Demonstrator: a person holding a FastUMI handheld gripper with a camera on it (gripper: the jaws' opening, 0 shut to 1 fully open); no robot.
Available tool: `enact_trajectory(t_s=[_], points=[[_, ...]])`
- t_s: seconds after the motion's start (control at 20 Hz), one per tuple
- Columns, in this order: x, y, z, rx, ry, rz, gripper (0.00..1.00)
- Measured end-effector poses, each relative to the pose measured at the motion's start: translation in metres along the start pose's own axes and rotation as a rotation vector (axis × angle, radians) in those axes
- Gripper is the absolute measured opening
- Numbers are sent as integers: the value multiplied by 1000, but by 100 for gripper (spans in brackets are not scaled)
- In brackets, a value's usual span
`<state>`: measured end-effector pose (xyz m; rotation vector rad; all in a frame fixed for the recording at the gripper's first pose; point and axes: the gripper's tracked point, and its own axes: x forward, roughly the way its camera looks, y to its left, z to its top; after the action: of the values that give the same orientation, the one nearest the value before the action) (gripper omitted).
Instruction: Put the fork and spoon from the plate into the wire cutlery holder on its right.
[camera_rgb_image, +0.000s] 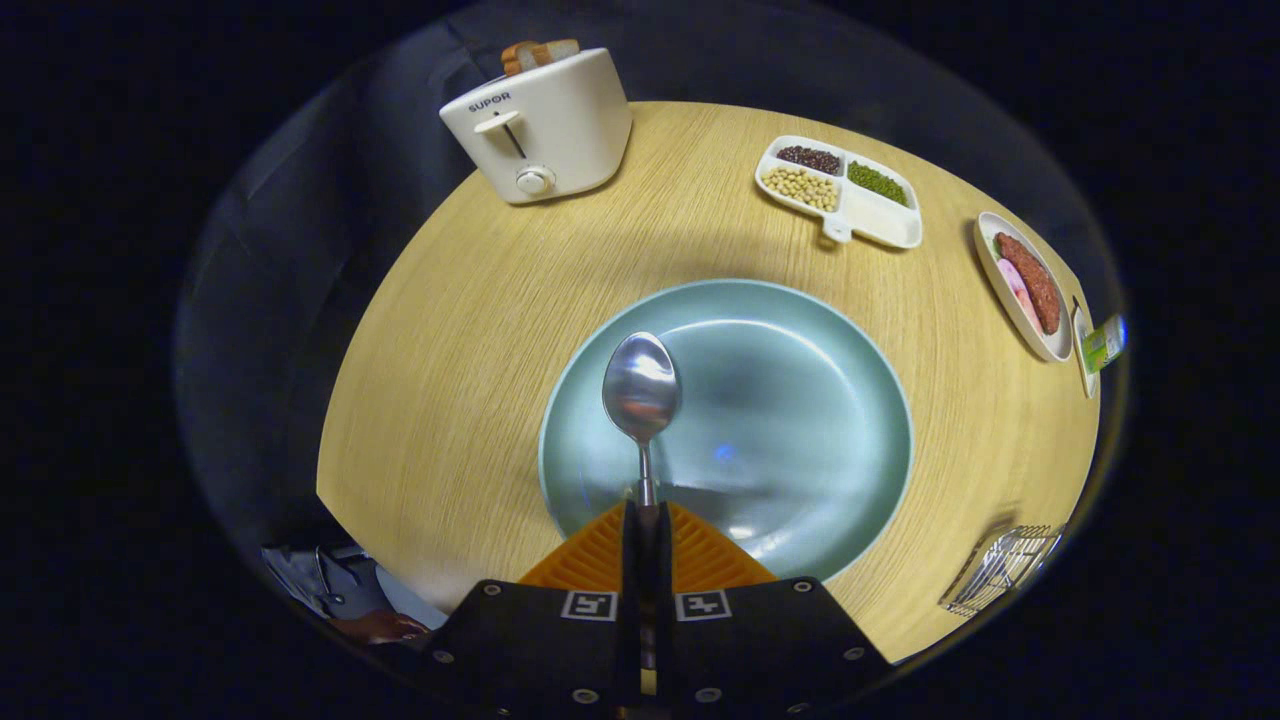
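Note:
My gripper (646, 512) is shut on the handle of a steel spoon (641, 388). The spoon sticks straight out ahead of the fingers, its bowl hanging above the left part of a pale blue-green plate (800, 400). The plate lies on the wooden table just ahead of the fingers, with nothing lying on the part I can see. The wire cutlery holder (1003, 567) stands to the right of the plate, near the table's edge, and only part of it shows.
A white toaster (540, 125) with bread in it stands at the far left of the table. A divided white tray (838, 188) of beans sits far beyond the plate. A dish (1022, 285) of food lies at the far right. A person's hand (385, 626) shows beside the gripper.

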<state>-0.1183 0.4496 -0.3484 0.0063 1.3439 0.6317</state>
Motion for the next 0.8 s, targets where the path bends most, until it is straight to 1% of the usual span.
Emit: enact_trajectory(t_s=[0.15, 0.3, 0.55, 0.8], points=[[-30, -25, -3, 15, -38, -27, 7], [-69, -62, -7, 46, -85, -68, 7], [-117, -121, -31, 111, -113, -129, 7], [-151, -176, -64, 170, -133, -158, 7]])
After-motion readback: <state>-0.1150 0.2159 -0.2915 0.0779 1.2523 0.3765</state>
